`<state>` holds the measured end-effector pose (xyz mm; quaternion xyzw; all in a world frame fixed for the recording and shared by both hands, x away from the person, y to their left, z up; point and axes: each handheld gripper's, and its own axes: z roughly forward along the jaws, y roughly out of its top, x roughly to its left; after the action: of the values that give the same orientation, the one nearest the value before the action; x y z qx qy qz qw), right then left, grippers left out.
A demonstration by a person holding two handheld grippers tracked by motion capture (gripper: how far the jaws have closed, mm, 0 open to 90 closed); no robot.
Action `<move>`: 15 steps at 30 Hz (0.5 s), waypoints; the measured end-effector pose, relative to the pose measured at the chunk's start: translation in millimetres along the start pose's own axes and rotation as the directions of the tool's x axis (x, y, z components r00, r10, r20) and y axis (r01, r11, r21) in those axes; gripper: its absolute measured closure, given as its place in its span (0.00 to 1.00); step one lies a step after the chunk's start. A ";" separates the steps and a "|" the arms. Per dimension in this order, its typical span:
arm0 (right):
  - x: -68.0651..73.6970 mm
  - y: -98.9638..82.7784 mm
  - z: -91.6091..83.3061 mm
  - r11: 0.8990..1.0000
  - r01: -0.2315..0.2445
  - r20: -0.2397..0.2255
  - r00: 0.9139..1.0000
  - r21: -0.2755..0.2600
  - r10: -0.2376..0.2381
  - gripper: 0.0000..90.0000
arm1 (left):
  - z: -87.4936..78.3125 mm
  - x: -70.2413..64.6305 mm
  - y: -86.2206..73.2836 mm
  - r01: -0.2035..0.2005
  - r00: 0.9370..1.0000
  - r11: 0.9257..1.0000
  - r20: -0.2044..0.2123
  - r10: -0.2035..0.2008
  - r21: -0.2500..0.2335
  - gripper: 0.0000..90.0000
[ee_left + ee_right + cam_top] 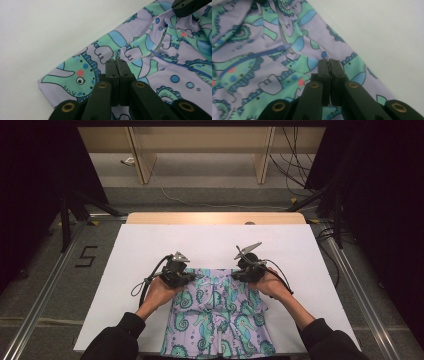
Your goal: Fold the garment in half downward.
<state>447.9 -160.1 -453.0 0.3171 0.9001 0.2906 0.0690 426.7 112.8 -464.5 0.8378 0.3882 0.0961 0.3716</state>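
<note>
Nearest the lens, sleeves and forearms entering from the bottom edge, one on each side of the garment (217,317). Between them, lavender cloth printed with green seahorses, spread flat on the white sheet (135,250), near hem at the table's front edge, long axis running straight away from the person. Slightly gathered at the middle, wider at the near end. Farther up, at the cloth's far edge, left gripper (186,277) on the far left corner and right gripper (244,274) on the far right corner, level with each other and apart by the garment's width. Jaws pressed together on both; from the left gripper view, pads meeting with the printed fabric (82,75) right at and under the tips, corner of the cloth just to the side against bare white; from the right gripper view (328,65), the same, edge of the cloth running diagonally past the tips. Likely pinching a layer at each corner, though the pinched fold itself hidden by the jaws. Neither hand nearer: symmetrical hold, the rest of the cloth lying toward the person from the tips. Judged next: a lift or fold of the far edge along that long axis, both hands together. Beyond, bare sheet, then the wooden table edge (215,218).
</note>
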 end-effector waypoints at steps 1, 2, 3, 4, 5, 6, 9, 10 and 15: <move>1.4 0.3 -3.7 1.000 0.000 -0.001 1.000 -0.013 0.000 0.99 | -4.2 -0.6 0.3 -0.001 1.000 1.000 0.003 0.001 -0.012 0.99; 2.4 0.4 -7.8 1.000 0.005 -0.005 1.000 -0.025 -0.005 0.99 | -8.7 -1.4 0.5 -0.002 1.000 1.000 0.007 0.002 -0.024 0.99; 3.7 0.3 -12.4 0.999 0.009 -0.007 1.000 -0.039 -0.009 0.99 | -13.4 -2.5 0.8 0.000 1.000 0.999 0.012 0.001 -0.035 0.99; 5.2 0.2 -17.3 0.998 0.014 -0.009 1.000 -0.054 -0.014 0.99 | -19.3 -4.3 0.9 -0.001 1.000 0.999 0.021 0.002 -0.053 0.99; 7.5 -0.1 -24.2 0.997 0.016 -0.012 1.000 -0.073 -0.017 0.99 | -22.7 -5.8 0.9 -0.001 1.000 0.998 0.025 0.003 -0.065 0.99; 9.2 -0.4 -28.4 0.996 0.015 -0.012 1.000 -0.088 -0.016 0.99 | -27.3 -7.7 0.9 -0.004 1.000 0.997 0.031 0.007 -0.077 0.99; 15.7 -1.8 -45.6 0.990 0.020 -0.018 1.000 -0.141 -0.022 0.99 | -39.5 -14.4 1.3 -0.006 0.999 0.993 0.049 0.012 -0.118 0.99; 18.2 -2.2 -50.7 0.987 0.021 -0.020 0.999 -0.156 -0.025 0.99 | -43.0 -17.1 1.1 -0.014 0.998 0.992 0.053 0.021 -0.128 0.99; 34.7 -6.8 -72.2 0.977 0.054 -0.019 0.998 -0.204 -0.060 0.99 | -59.8 -35.7 -4.4 -0.051 0.995 0.984 0.077 0.065 -0.172 0.99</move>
<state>394.6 -177.8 -395.5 0.2788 0.8751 0.3832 0.0982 373.0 121.7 -420.8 0.8174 0.3384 0.1050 0.4541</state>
